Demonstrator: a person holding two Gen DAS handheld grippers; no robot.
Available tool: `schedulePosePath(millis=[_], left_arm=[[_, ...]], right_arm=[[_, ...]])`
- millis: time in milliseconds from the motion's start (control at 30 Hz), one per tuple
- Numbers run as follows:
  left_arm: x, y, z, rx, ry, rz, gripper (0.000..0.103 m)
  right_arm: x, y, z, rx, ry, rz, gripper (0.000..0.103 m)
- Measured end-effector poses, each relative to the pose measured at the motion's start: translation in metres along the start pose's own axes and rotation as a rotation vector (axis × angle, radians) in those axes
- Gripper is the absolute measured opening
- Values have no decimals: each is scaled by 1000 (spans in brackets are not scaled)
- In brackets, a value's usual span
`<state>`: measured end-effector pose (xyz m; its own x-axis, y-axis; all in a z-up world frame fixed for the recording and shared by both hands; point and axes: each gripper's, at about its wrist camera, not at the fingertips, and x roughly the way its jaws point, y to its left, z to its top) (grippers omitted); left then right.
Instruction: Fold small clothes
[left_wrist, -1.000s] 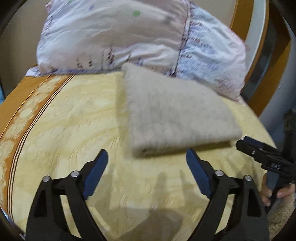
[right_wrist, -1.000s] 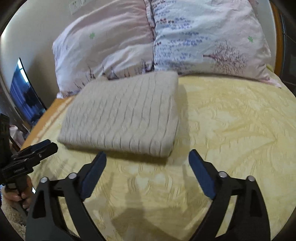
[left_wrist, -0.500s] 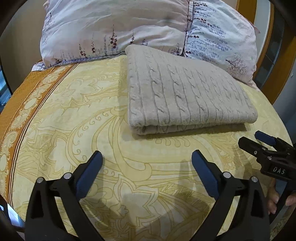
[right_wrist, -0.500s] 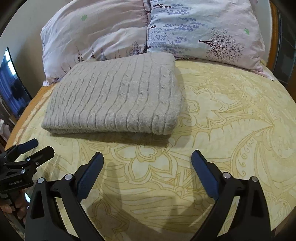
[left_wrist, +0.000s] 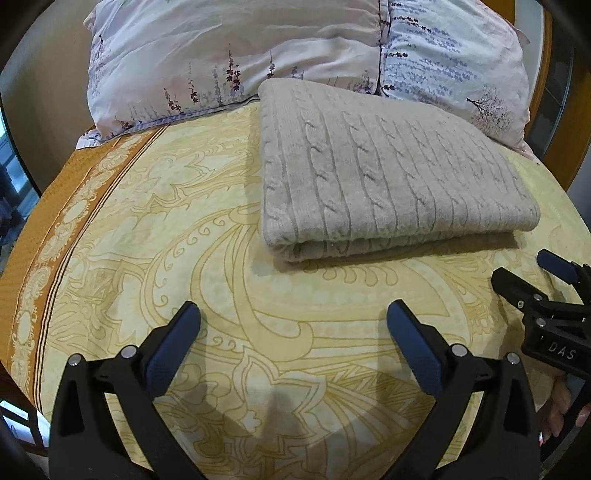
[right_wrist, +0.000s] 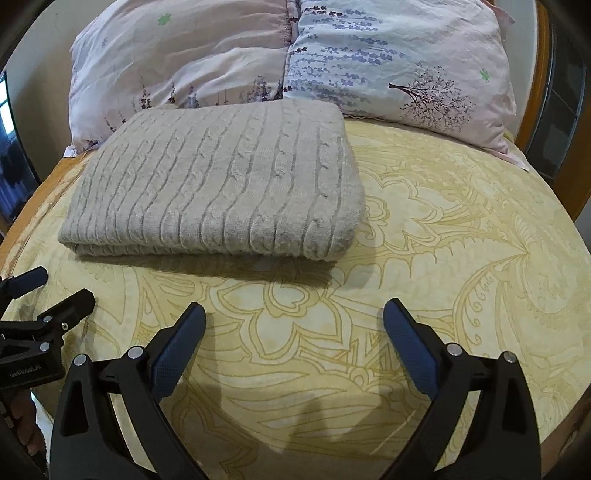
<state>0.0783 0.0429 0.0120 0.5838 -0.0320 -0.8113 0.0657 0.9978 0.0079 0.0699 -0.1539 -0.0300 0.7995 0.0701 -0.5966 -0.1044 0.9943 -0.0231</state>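
The left gripper (left_wrist: 293, 332) hangs over the near part of the bed, its blue-padded fingers (left_wrist: 171, 349) spread wide with nothing between them. The right gripper (right_wrist: 293, 332) is likewise spread and empty, level with it on the right. Just beyond both lies the folded grey knit (left_wrist: 384, 166), a cable-ribbed rectangle resting on the yellow patterned bedspread (left_wrist: 184, 240), its far edge touching the pillows (left_wrist: 236, 55). Its long axis runs left to right across the bed, and its layered near edge faces the grippers. It lies ahead and to the right of the left gripper, ahead and to the left of the right one, so neither is clearly nearer. Compared with a second ago, both grippers have drawn back and lowered a little; the knit has not shifted.
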Motion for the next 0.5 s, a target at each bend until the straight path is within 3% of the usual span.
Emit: schedulePosePath(millis=[500], left_arm=[[2, 1, 0, -6, 5, 5, 101]], right_arm=[[1, -1, -3, 25, -7, -27, 102]])
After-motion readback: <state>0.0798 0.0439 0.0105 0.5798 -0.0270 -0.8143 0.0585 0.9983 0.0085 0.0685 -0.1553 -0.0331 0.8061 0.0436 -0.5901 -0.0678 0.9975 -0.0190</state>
